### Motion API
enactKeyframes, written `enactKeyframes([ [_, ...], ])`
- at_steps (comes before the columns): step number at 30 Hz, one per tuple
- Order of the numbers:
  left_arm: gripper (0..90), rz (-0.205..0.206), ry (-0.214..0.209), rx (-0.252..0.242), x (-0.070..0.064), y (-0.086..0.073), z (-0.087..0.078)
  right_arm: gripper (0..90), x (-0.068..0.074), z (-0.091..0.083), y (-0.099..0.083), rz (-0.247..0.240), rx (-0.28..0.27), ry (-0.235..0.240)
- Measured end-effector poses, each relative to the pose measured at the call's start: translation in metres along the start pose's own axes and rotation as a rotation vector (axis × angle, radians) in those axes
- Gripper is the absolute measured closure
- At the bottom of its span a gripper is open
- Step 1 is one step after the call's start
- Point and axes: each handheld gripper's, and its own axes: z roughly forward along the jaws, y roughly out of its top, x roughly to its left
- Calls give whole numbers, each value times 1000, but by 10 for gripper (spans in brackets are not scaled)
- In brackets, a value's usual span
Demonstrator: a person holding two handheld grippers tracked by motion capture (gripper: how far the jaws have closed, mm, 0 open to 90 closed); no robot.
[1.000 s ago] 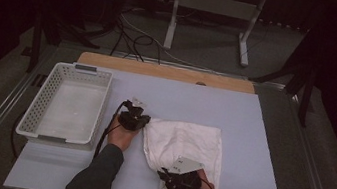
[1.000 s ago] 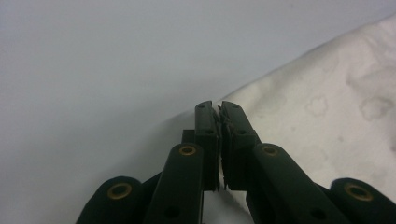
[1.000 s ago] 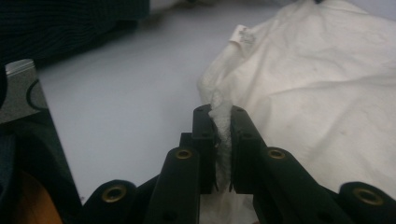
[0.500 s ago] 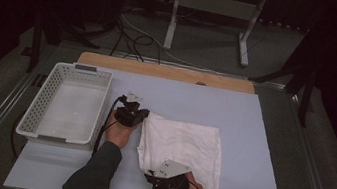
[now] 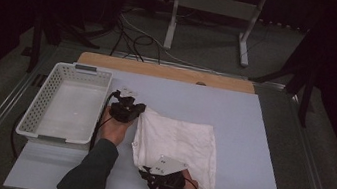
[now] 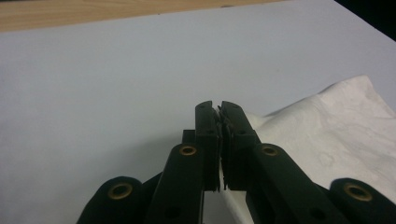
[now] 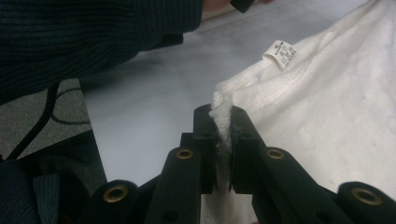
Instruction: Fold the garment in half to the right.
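— So, where's the towel (image 5: 177, 144) sitting?

— Flat on the pale tabletop (image 5: 252, 132), just right of the white basket (image 5: 66, 104). It looks folded, with both claws on its left edge.

— Both gripping it?

— Yes. The left claw (image 5: 128, 110) is at the far left corner. In the left gripper view its jaws are pressed together, with the cloth (image 6: 327, 135) running in between them from the right. The right claw (image 5: 154, 173) has the near left corner; in the right gripper view a fluffy bit of the hem is pinched between its jaws.

— Any writing on it?

— A small white label (image 7: 281, 52) is sewn at the hem, just beyond the right claw. It has tiny printed marks, too small to read.

— And the sleeve?

— A dark knit sleeve (image 7: 93, 32) lies across the tabletop, just left of that corner.
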Motion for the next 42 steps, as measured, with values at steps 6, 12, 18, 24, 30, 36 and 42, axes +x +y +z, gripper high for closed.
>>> enactKeyframes([
  [6,874,2,-11,-9,-6,8,3,837,-12,-15,-6,45,-18,-19],
  [12,874,20,-27,-22,-16,18,4,837,-20,-30,-14,68,-30,-45],
  [18,874,52,-43,-31,-31,29,8,837,-27,-41,-22,92,-38,-62],
  [24,875,70,-60,-43,-43,35,13,836,-33,-49,-28,109,-35,-68],
  [30,875,81,-69,-38,-51,38,19,836,-36,-55,-36,123,-21,-79],
  [36,875,88,-78,-31,-61,42,28,837,-43,-62,-43,136,-15,-92],
  [42,875,91,-87,-25,-69,44,35,836,-46,-65,-48,143,-2,-101],
])
